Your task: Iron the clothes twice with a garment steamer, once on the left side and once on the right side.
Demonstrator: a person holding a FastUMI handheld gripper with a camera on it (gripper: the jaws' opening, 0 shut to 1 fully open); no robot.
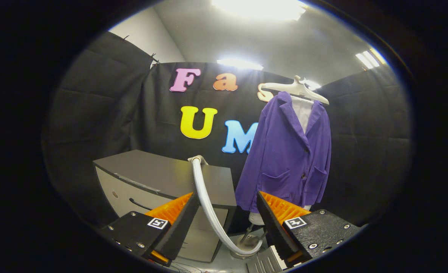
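Ahead, beyond the fingers, a purple jacket (284,151) hangs on a pale hanger (296,89) over a white shirt (302,112). Nearer, a ribbed steamer hose (208,204) curves down between the wide-apart, empty fingers of the gripper (227,220), passing a grey cabinet (163,178). No readable label shows.

The gripper (227,197) is seen with its jaws spread apart, nothing held between them. A white ribbed hose (208,201) is looped down through the gap to a steamer base (246,242) low between the jaws. Beyond the jaws, a purple jacket (288,155) over a white shirt (303,112) is hung on a white hanger (296,88). A grey cabinet (159,178) is placed beside it.
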